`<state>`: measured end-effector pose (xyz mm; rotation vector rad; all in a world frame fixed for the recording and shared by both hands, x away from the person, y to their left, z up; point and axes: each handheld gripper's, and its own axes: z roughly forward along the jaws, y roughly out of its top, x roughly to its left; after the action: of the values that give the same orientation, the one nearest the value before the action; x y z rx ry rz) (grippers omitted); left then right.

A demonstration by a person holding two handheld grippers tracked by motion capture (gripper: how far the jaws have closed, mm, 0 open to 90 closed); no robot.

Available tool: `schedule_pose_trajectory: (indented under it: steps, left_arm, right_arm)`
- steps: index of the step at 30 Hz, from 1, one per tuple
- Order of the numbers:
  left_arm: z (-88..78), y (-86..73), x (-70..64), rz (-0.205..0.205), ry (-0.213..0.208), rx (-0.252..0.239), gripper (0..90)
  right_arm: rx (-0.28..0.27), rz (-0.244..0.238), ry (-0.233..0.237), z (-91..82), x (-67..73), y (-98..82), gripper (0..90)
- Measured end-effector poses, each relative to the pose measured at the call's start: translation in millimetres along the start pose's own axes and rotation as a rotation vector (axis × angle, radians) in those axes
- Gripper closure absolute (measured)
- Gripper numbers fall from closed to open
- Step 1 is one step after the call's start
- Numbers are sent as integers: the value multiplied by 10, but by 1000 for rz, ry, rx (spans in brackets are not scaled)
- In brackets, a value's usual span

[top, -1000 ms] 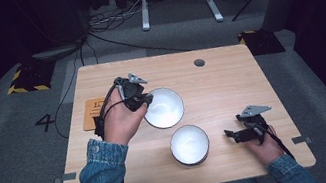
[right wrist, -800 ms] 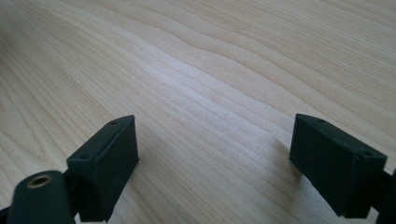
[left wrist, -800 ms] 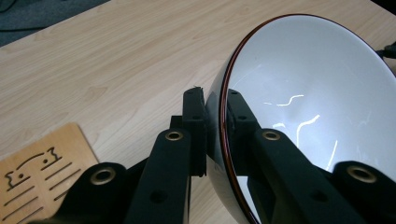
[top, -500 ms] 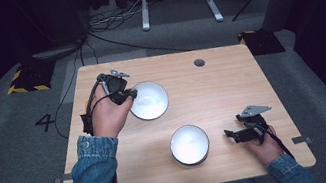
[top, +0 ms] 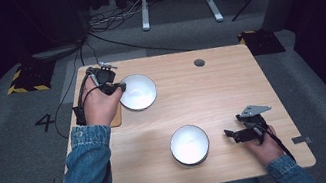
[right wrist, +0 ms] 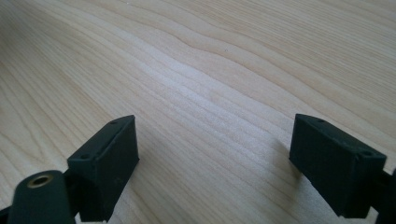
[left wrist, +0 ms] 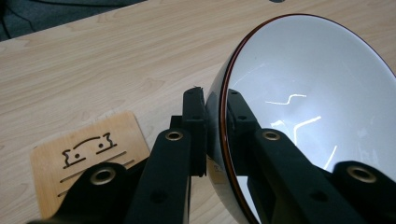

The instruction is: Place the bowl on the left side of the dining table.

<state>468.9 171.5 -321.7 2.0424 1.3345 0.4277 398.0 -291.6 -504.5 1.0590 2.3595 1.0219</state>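
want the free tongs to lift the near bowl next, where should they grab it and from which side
Take the near bowl by its thin rim, on the side facing the right tongs, one jaw inside and one outside. It sits upright with a wide open mouth and smooth round walls. The left tongs hold the far bowl just so.

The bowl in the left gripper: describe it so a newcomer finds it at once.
On the wooden table, look to its far left part, beside the small wooden coaster. The held bowl is white; unlike the other bowl near the front edge, the left gripper pinches its rim.
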Motion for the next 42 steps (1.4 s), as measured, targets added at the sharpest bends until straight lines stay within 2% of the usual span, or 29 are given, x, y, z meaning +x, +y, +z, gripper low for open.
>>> schedule_pose_trajectory:
  steps: [6, 10, 16, 18, 21, 23, 24, 25, 26, 30, 33, 35, 40, 42]
  left_arm:
    - [62, 45, 169, -52, 17, 7, 815]
    - [97, 65, 274, -87, 14, 11, 815]
    - [133, 91, 411, -123, 24, 16, 815]
    - [141, 96, 452, -135, 36, 20, 815]
    - [156, 88, 504, -152, 42, 1, 814]
    - [172, 71, 564, -185, 32, -31, 815]
    - [185, 64, 618, -218, 28, -42, 817]
    - [185, 64, 618, -218, 28, -42, 817]
    - [194, 64, 649, -243, 29, -45, 817]
    - [211, 93, 721, -257, 71, -16, 816]
    - [222, 93, 744, -265, 73, -17, 816]
    - [237, 84, 778, -291, 59, -15, 816]
    - [264, 38, 898, -326, 91, -17, 816]
    - [273, 18, 924, -339, 89, -17, 816]
  right_arm:
    - [-1, 4, -1, 1, 3, 1, 155]
    - [1, 10, -1, 0, 8, 3, 155]
    - [-2, 23, 2, 1, 16, 6, 155]
    - [2, 12, -5, 1, 8, 5, 155]
    - [2, 12, -5, 1, 7, 5, 155]
    - [2, 11, -5, 1, 7, 5, 155]
    - [2, 11, -6, 2, 8, 5, 155]
    - [2, 11, -6, 2, 8, 5, 155]
    - [2, 11, -6, 1, 8, 5, 155]
    - [3, 12, -5, 1, 7, 5, 155]
    - [2, 12, -6, 1, 8, 5, 155]
    - [2, 11, -6, 1, 8, 5, 155]
    - [2, 11, -6, 1, 8, 5, 155]
    - [2, 11, -5, 1, 7, 5, 155]
